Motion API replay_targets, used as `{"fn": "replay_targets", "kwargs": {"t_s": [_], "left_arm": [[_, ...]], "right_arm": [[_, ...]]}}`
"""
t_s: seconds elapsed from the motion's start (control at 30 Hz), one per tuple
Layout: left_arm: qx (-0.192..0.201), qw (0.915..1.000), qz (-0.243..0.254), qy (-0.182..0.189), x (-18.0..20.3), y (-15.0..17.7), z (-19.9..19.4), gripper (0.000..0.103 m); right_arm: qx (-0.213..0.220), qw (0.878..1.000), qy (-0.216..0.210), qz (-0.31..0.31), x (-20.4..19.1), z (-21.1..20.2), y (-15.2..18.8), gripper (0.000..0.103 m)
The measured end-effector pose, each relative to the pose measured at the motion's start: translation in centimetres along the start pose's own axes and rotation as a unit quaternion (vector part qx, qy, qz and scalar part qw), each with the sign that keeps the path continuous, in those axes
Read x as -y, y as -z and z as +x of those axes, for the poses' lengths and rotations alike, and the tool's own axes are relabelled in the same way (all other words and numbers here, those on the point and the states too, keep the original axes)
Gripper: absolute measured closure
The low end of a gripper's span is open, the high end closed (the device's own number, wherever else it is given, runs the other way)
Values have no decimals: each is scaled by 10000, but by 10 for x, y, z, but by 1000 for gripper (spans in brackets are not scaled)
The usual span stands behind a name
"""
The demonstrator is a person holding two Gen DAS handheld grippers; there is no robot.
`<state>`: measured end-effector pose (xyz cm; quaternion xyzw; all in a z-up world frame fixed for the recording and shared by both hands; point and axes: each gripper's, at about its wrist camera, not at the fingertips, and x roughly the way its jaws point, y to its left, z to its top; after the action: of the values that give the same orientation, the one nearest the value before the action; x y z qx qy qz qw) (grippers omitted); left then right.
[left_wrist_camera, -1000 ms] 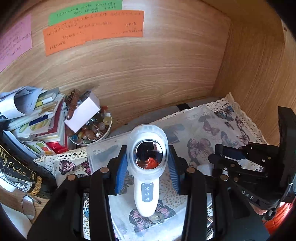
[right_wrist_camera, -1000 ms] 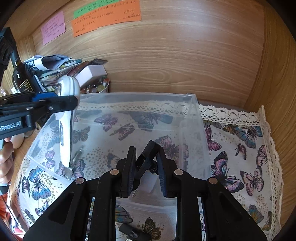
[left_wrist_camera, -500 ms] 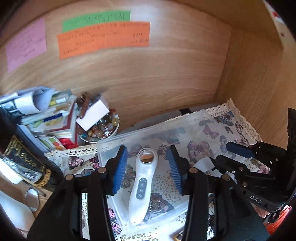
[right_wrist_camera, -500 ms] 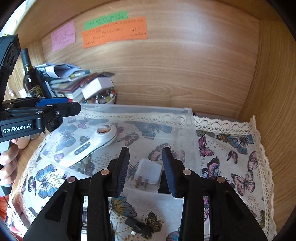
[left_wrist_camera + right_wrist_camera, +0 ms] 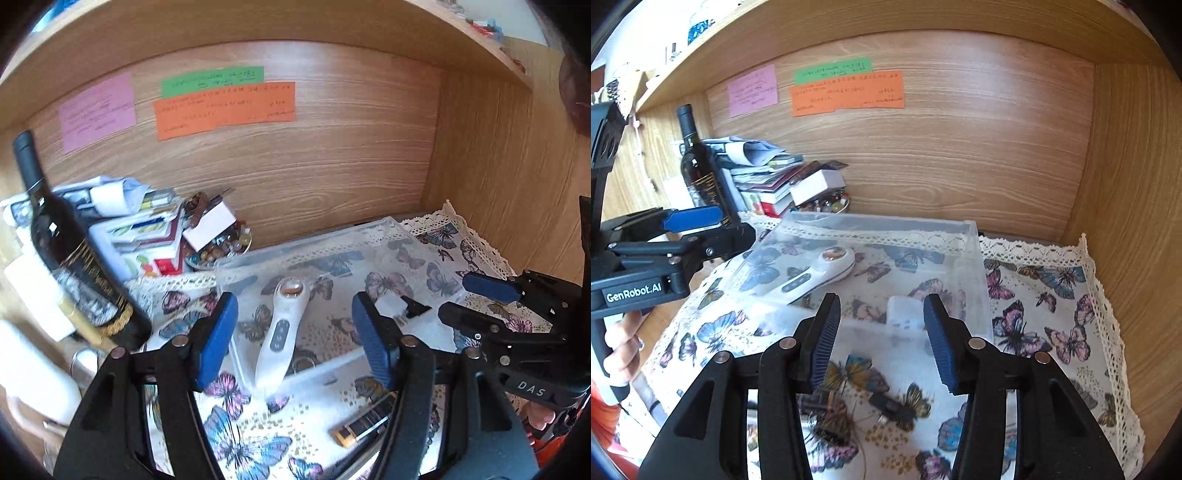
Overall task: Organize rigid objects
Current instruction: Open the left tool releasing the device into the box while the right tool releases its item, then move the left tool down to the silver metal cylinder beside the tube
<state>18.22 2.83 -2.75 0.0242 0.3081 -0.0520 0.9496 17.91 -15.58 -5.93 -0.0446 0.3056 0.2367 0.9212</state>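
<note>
A white handheld device [image 5: 280, 328] with grey buttons lies in the clear plastic box [image 5: 306, 240], also seen in the right wrist view [image 5: 816, 275]. A white charger plug [image 5: 904, 312] lies in the box [image 5: 975, 258] to its right, with a small black piece [image 5: 413, 306] beside it. My left gripper [image 5: 295, 339] is open and empty, raised in front of the box. My right gripper [image 5: 881, 338] is open and empty, raised over the box's near edge. A battery [image 5: 364, 422] and a small black adapter [image 5: 892, 406] lie on the butterfly cloth [image 5: 1052, 332] in front.
A wine bottle [image 5: 70, 258] stands at the left beside stacked books and papers [image 5: 140, 229] and a bowl of beads [image 5: 221, 247] with a white box on it. Wooden walls close the back and right. Coloured notes [image 5: 225, 107] hang on the back wall.
My left gripper let go of the white device into the box, opened wide and pulled back and up. My right gripper released the charger plug into the box, opened and drew back.
</note>
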Motion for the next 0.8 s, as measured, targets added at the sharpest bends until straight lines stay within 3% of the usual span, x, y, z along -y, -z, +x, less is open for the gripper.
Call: {"fn": "replay_targets", "kwargs": {"t_s": [0.37, 0.57, 0.8], "left_arm": [[-389, 9971, -336, -570, 13, 63, -10, 35], [-663, 9949, -679, -331, 16, 91, -5, 35], [-897, 9941, -568, -217, 36, 120, 2, 50]], "right_arm": [[-217, 9993, -274, -137, -6, -13, 35, 59], [-500, 9975, -492, -129, -9, -4, 52, 59], [-977, 9925, -734, -101, -13, 21, 69, 59]]}}
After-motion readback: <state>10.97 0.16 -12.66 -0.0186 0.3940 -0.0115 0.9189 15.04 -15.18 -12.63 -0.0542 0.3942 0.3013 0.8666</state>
